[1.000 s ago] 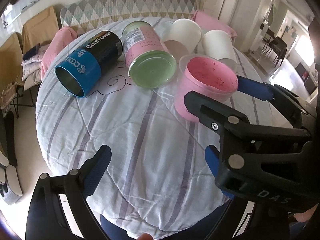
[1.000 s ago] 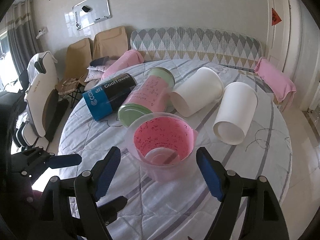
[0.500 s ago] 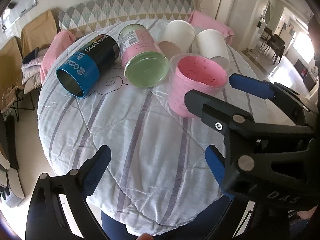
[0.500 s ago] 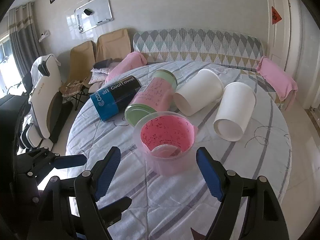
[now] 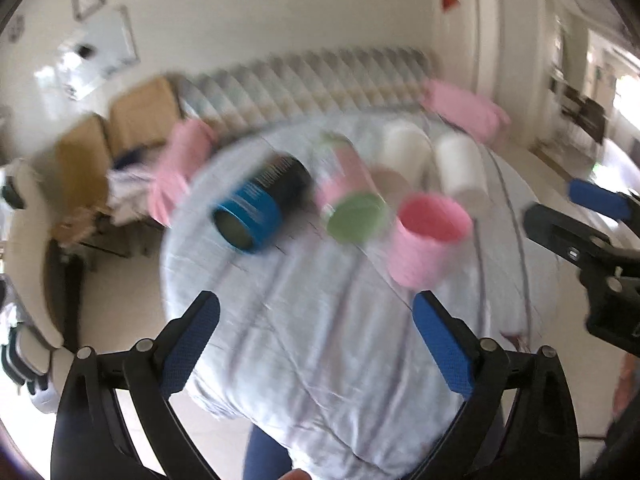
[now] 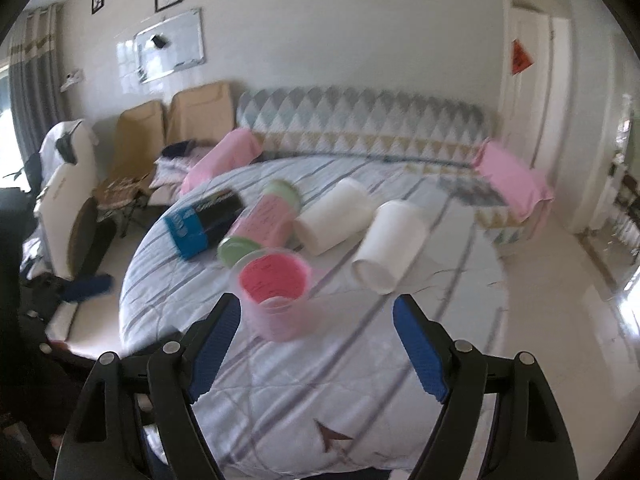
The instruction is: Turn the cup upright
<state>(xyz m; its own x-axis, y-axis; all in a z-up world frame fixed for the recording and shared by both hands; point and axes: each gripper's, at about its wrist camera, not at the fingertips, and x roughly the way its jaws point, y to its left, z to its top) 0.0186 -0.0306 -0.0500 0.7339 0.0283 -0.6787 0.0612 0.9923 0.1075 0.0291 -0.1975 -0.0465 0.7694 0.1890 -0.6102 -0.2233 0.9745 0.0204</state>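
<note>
A pink plastic cup (image 5: 426, 240) stands upright on the round table (image 5: 328, 344); it also shows in the right wrist view (image 6: 276, 292). Behind it lie a pink jar with a green lid (image 6: 260, 224), a blue and black can (image 6: 204, 220) and two white cups (image 6: 394, 244) on their sides. My left gripper (image 5: 316, 340) is open and empty, held back from the table. My right gripper (image 6: 316, 340) is open and empty, just short of the pink cup. The left wrist view is blurred by motion.
The table wears a striped pale cloth (image 6: 320, 380). A patterned sofa (image 6: 360, 120) with pink cloths stands behind it, folding chairs (image 6: 160, 136) at the back left, and a doorway (image 6: 532, 60) at the right. Bare floor (image 6: 560, 300) lies right of the table.
Both grippers have pulled back and risen from the pink cup, which stays upright on the table. The left view has swung leftward and is blurred.
</note>
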